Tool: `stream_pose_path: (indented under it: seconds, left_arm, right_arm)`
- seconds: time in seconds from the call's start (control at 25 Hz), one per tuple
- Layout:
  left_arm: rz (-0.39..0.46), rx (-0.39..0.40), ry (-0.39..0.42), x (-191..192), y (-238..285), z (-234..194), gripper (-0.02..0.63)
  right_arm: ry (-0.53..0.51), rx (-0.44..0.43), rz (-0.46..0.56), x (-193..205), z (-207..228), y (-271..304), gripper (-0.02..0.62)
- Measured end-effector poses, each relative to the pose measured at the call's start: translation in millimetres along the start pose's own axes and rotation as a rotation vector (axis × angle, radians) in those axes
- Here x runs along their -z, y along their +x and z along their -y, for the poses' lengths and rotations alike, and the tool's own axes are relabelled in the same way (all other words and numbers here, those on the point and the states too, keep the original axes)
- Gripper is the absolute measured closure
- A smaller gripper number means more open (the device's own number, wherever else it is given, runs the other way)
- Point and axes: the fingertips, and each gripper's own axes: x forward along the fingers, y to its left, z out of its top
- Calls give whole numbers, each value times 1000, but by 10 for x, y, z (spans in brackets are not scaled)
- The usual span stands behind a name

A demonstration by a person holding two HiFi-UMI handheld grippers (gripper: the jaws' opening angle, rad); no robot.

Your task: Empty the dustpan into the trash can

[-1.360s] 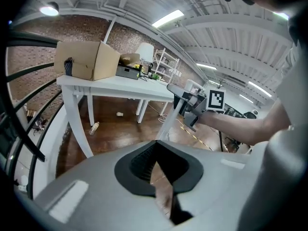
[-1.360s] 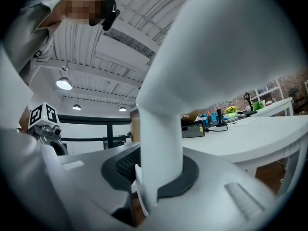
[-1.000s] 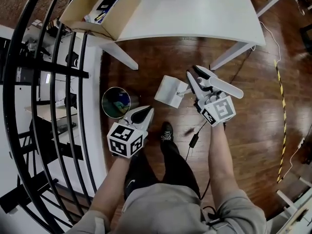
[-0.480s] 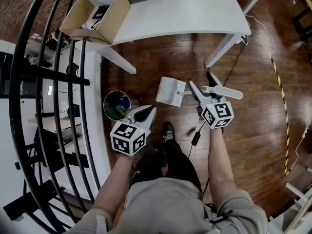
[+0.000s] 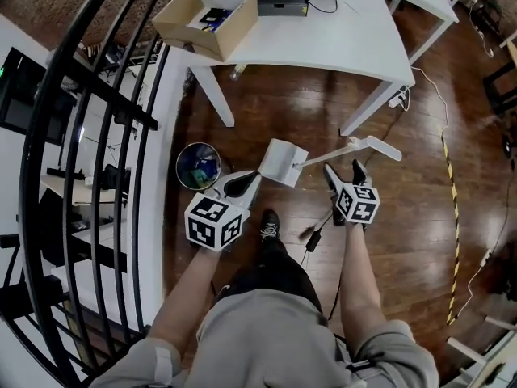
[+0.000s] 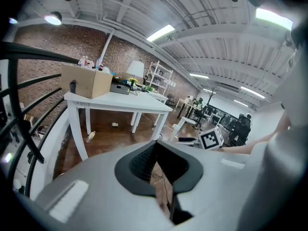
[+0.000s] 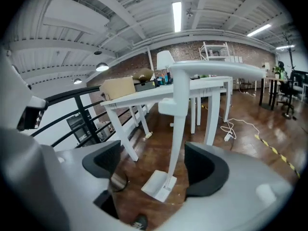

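The white dustpan [image 5: 280, 162] stands on the wooden floor, its long handle [image 5: 365, 143] slanting up to the right. In the right gripper view the pan [image 7: 160, 186] rests flat and the handle [image 7: 179, 114] rises upright just beyond the jaws. My right gripper [image 5: 342, 170] [image 7: 153, 160] is open; its jaws have just been opening, and nothing is between them. The round trash can [image 5: 198, 166] [image 7: 117, 181] sits left of the pan. My left gripper [image 5: 245, 182] [image 6: 156, 150] hovers between can and pan, jaws shut and holding nothing.
A white table [image 5: 339, 35] with a cardboard box [image 5: 208, 16] fills the far side. Black railing bars [image 5: 89, 128] run down the left. A cable and plug [image 5: 317, 234] lie by the person's shoe [image 5: 267, 226]. Striped tape [image 5: 449, 184] crosses the floor at right.
The right gripper's jaws opened and let go of the dustpan handle, then drew back and down. The dustpan now stands by itself. The left gripper rose a little.
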Motion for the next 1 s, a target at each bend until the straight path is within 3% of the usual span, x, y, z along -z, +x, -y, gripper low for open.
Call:
stream_pose_path:
  seconds: [0.08,0.16,0.32,0.56,0.8,1.0]
  left_arm:
    - [38,-17,-9,-13,-280,24,600]
    - [92,-42,-26,-58,-533,41,600]
    - [176,-78,-49,-89,-992,129,600]
    - [271,-129,-52,-240,-1535,232,600]
    - [358,-165,20,-589,-1885,507,600]
    - [426,-235,38,-791,-2070,680,600]
  right_arm:
    - [-9,-68,-52,193,-372,-213,219]
    - [-66,-180,-47,140,-867,-414,329]
    - [-104,-360,124,-452,-1676,-944,580]
    - [-174,-603,296,-1397,-2611,-1614,595]
    - [-297,-770,304,-1784,-3316,-1995,595]
    - [-365,-852,297,-1985,-3504,-2251,595]
